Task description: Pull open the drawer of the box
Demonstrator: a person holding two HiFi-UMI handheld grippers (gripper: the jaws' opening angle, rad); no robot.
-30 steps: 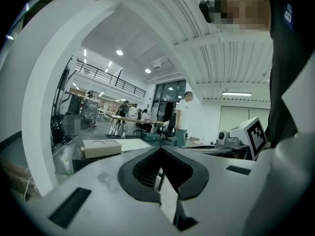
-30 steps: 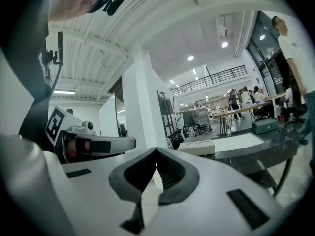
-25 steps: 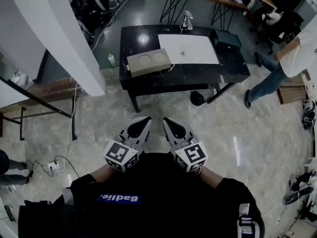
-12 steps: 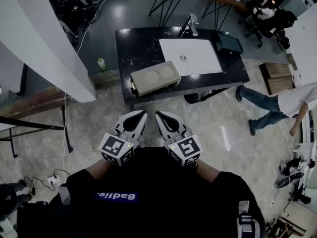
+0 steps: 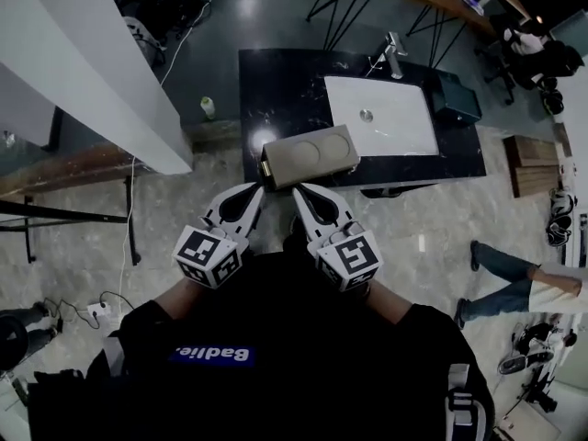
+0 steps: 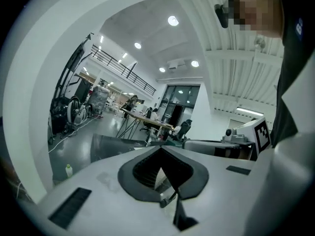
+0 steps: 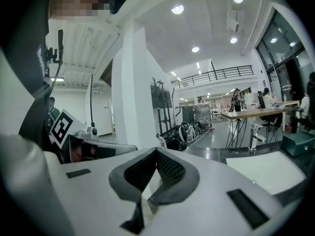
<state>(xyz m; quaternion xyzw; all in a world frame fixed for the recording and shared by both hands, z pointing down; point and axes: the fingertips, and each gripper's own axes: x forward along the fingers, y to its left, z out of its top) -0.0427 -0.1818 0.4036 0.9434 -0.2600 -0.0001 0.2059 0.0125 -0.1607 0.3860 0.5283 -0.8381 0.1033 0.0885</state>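
Since half a second ago the table (image 5: 276, 81) has slid lower in the head view, so the box (image 5: 308, 154) now lies just above both grippers' tips, and the person (image 5: 533, 292) walking at the right has dropped to the lower right. At centre frame the grey box sits on the near edge of the black table (two round hollows show in its top). Its dark end face turns to the left. It looks flush all round, and I cannot tell which face holds the drawer. Right of it on the table lies a white panel (image 5: 390, 122). The left gripper (image 5: 246, 197) and right gripper (image 5: 310, 200) are held side by side below centre, close to the person's chest, tips pointing up-frame at the box but apart from it. Each gripper view shows its jaws pressed together at the tips with nothing between them: left (image 6: 160, 150), right (image 7: 156, 151). A small bottle (image 5: 208, 107) stands on the floor left of the table, beside the white pillar (image 5: 101, 62) at upper left.
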